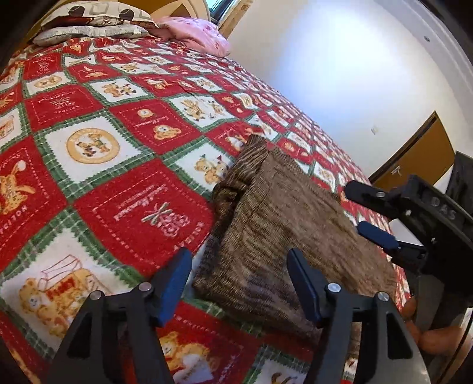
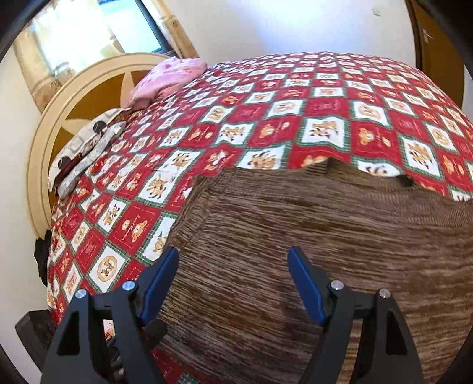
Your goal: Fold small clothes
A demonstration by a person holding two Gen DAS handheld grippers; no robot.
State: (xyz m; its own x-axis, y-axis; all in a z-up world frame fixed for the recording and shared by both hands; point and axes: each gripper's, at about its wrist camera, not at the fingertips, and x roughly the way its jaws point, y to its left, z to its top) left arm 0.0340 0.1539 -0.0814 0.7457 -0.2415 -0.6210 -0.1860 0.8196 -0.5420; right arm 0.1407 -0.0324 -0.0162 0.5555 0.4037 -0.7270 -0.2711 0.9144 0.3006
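A brown striped knit garment (image 1: 283, 230) lies folded on the bed's red, white and green bear-pattern quilt (image 1: 118, 147). My left gripper (image 1: 239, 283) is open and empty, just above the garment's near left edge. My right gripper (image 1: 351, 206) shows at the right of the left wrist view, open, over the garment's right side. In the right wrist view the garment (image 2: 325, 242) fills the lower right and my right gripper (image 2: 233, 283) hangs open and empty close above it. The quilt (image 2: 266, 118) stretches beyond.
Patterned pillows (image 1: 91, 23) and a pink pillow (image 1: 195, 32) lie at the head of the bed, by a cream and brown headboard (image 2: 74, 103). A white wall and a brown door (image 1: 419, 156) stand beyond the bed. A dark bedside stand (image 2: 32, 333) is at lower left.
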